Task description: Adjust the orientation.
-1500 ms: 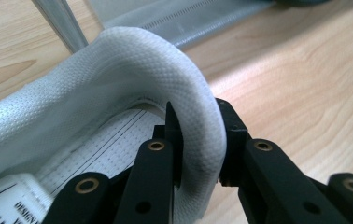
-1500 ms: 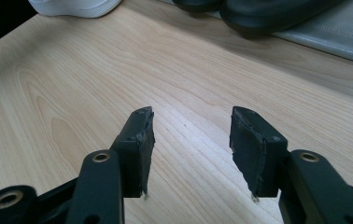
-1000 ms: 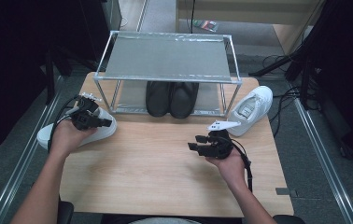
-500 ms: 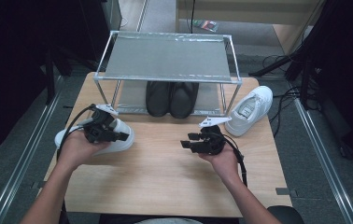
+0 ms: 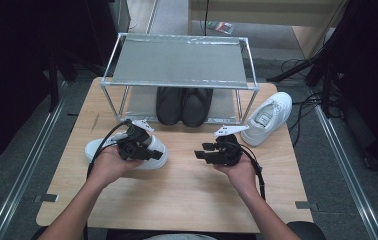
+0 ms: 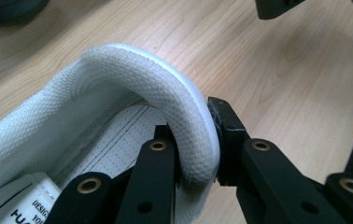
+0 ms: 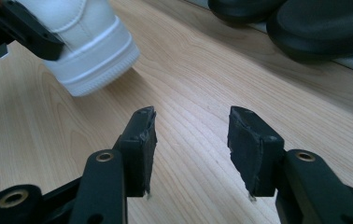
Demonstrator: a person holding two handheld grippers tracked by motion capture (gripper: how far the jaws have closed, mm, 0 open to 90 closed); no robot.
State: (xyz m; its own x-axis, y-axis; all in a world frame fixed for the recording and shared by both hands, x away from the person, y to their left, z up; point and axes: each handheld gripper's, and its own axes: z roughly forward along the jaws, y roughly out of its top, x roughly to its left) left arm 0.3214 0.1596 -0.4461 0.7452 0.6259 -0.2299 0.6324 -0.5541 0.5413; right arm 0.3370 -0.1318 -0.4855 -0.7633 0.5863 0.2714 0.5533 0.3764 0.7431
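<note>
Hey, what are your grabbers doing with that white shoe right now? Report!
Left gripper clamped on white shoe heel collar. Right gripper open, empty, over table. Nothing between them.

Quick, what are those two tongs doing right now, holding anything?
Left tongs: shut on the heel collar of the white sneaker, one jaw inside, one outside.
Right tongs: open, holding nothing, above the bare wooden table.

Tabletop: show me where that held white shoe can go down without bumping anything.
Bare wood lies between the left gripper holding the white shoe and the open right gripper, and along the table edge nearest the person. It is crowded by the rack, the black shoes under it and the second white shoe.
</note>
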